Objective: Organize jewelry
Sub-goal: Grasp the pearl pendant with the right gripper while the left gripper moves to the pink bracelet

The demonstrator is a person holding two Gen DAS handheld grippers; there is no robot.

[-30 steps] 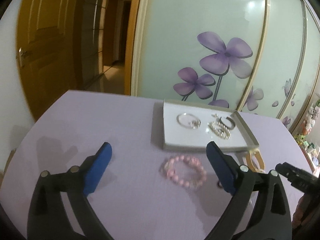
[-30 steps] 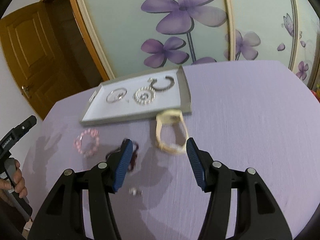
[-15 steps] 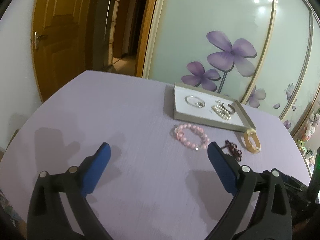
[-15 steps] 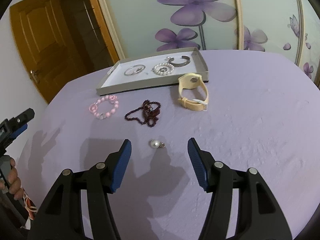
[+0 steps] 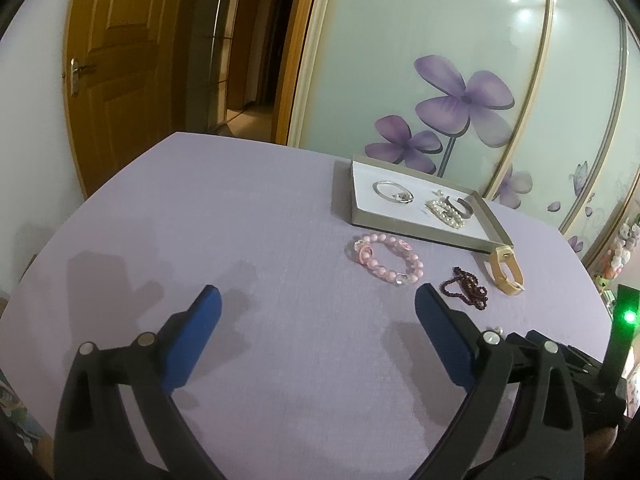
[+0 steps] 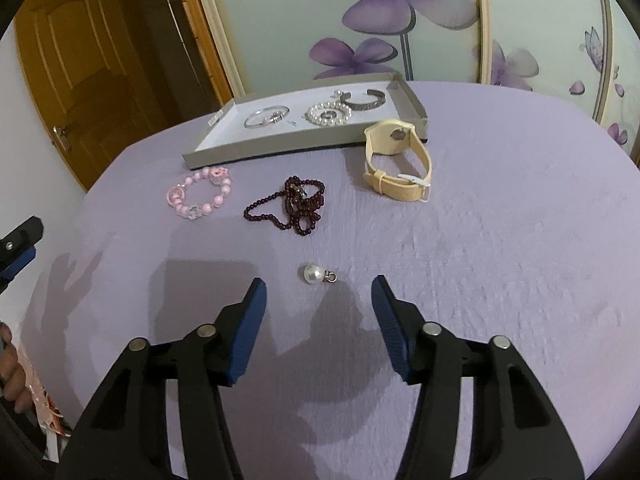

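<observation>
A white pearl pendant [image 6: 314, 273] lies on the purple cloth just ahead of my right gripper [image 6: 318, 286], whose jaws are closing with nothing pressed between them. Beyond it lie a dark red bead necklace [image 6: 298, 204], a pink bead bracelet [image 6: 198, 197] and a cream watch [image 6: 396, 162]. The grey tray [image 6: 280, 147] at the back holds a silver bangle [image 6: 266, 115], a pearl bracelet [image 6: 330, 113] and a dark cuff [image 6: 366, 100]. My left gripper [image 5: 316, 300] stands open and empty, short of the pink bracelet [image 5: 386, 258].
The round table's purple cloth [image 5: 240, 216] drops off at the left and near edges. Behind the table stand a flowered glass sliding door [image 5: 460, 80] and a wooden door [image 5: 104, 60]. A hand [image 6: 10, 376] shows at the right wrist view's left edge.
Both grippers have drawn back from the tray, so the jewelry looks farther away. The pearl pendant now lies centred just ahead of the right jaws, which have narrowed a little.
</observation>
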